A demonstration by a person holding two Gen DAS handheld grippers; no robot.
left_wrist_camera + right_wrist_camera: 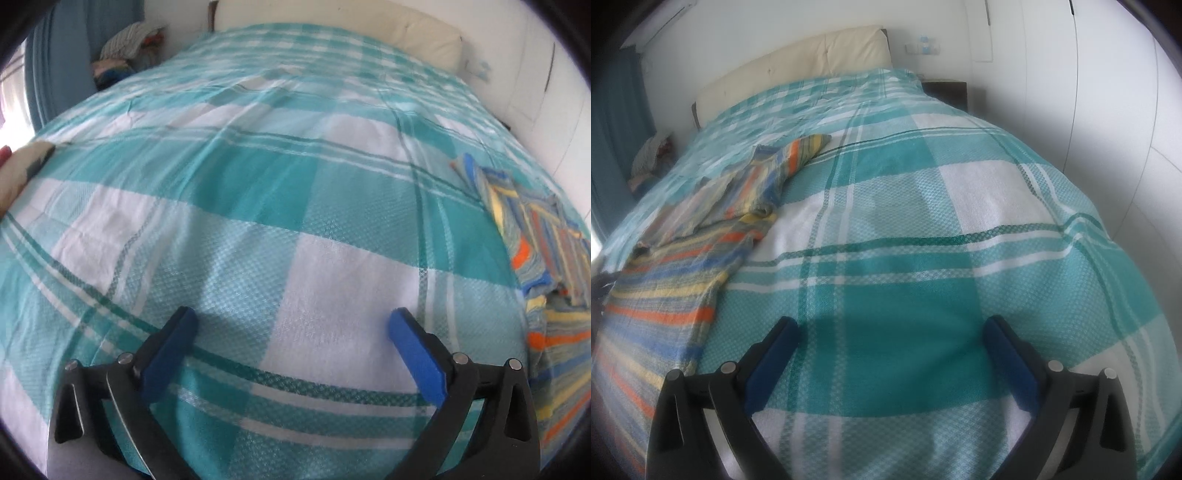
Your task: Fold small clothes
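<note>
Teal-and-white checked bedspread (258,192) fills both of my wrist views, covering a bed that runs back to a cream padded headboard (413,35) against a white wall.

My left tongs (291,328) hang over the near part of the bed with the blue-padded fingers (168,354) spread wide and nothing between them; only bare check cloth shows in the gap. My right tongs (890,334) are the same: spread wide, holding nothing, over a dark teal square of the spread.

Moving outward, the striped garment (546,236) lies between the two tools. In the left view it sits at the right edge; in the right view it stretches along the left side. It carries bands of blue, yellow, orange and grey. Its lower body lies flat toward the near edge of the bed, and a sleeve-like part reaches away toward the headboard, with some fabric bunched where the two meet. Neither set of tongs touches it.

Farther out, a pile of clothes (129,48) sits beside the bed on the far left, next to a blue curtain (62,74). On the right view's far side I see a dark nightstand (945,92) and white wardrobe doors (1108,110).
</note>
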